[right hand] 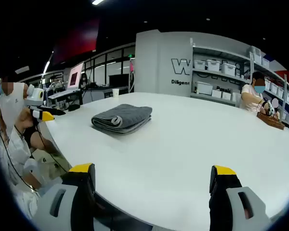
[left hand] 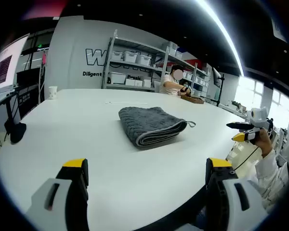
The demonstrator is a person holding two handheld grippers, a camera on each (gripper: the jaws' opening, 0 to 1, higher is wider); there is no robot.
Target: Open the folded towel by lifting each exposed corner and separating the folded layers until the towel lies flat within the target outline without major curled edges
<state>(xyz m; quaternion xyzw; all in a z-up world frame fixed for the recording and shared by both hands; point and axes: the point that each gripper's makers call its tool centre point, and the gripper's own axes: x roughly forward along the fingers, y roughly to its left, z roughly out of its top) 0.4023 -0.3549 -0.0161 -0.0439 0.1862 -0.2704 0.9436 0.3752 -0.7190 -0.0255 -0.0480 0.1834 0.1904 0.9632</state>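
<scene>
The gray towel (left hand: 151,126) lay folded on the white table (left hand: 86,144), well apart from both grippers. The left gripper (left hand: 147,166) had its jaws wide open and held nothing. The right gripper (right hand: 154,173) was the same. No unfolding had begun. Next, one gripper likely needed to reach a corner, maybe by the small loop (left hand: 190,123).

Both left gripper (left hand: 147,175) and right gripper (right hand: 154,180) hover, fingers spread wide.
</scene>
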